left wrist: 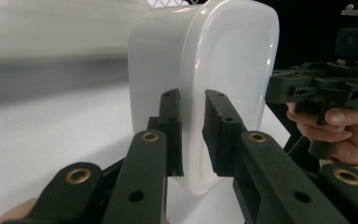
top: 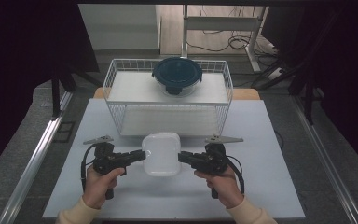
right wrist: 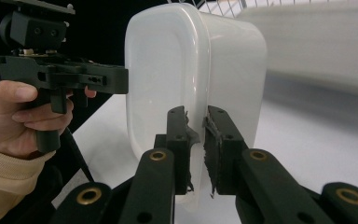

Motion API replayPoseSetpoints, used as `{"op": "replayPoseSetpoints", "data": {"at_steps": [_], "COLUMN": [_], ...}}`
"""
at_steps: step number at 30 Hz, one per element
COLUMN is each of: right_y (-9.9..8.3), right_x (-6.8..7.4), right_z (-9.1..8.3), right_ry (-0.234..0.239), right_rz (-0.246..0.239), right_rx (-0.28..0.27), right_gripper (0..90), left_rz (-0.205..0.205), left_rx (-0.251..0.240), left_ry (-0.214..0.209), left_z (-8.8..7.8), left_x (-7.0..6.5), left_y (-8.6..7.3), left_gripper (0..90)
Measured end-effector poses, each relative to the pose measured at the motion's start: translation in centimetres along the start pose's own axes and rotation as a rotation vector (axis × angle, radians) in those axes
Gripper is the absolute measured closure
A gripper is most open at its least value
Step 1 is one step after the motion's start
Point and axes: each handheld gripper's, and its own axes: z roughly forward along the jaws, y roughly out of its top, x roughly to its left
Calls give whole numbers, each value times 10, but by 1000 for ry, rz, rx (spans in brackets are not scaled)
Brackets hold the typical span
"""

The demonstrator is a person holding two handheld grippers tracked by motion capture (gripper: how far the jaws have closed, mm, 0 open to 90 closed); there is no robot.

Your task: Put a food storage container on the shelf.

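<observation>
White lidded container (top: 161,153), no readable label

wire basket and its surroundings

a white wire basket (top: 168,119) is seen at the far middle of a pale table board (top: 270,186). inside the basket, towards its back right, a round clear container (top: 177,74) is set, closed with a dark teal lid. a strip of wood (top: 247,93) is seen just behind the basket, at the board's far edge. metal rails (top: 37,158) are laid along the floor well to the left and right of the basket. beyond the basket, a white desk frame (top: 223,23) is placed, with cables (top: 233,44) lying under it. dark curtains (top: 28,42) are hung on both sides of the basket.
</observation>
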Motion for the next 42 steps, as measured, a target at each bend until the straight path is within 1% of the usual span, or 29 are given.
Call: {"op": "replayPoseSetpoints", "data": {"at_steps": [4,11,14,19,27,37,42], "right_y": [7,16,22,34,57,78,88], "right_x": [1,3,5,10,19,25,26], "right_z": [-4,-11,-16,-22,-33,-42,-45], "right_ry": [2,2,2,2,0,-4,-8], "right_rz": [-12,-32,-47,-72,-119,-140,-147], "right_rx": [-11,-26,-32,-46,-74,-97,-105], "right_gripper": [803,803,803,803,803,803,802], "left_rz": [17,33,46,79,114,144,162], "left_rx": [-8,-17,-23,-38,-61,-76,-86], "left_ry": [2,-11,-14,-18,-32,-41,-31], "left_z": [-1,-3,-5,-10,-19,-24,-26], "left_x": [-5,-12,-16,-25,-38,-48,-53], "left_y": [7,17,22,35,57,79,89], "left_gripper": [776,776,776,777,776,776,778]}}
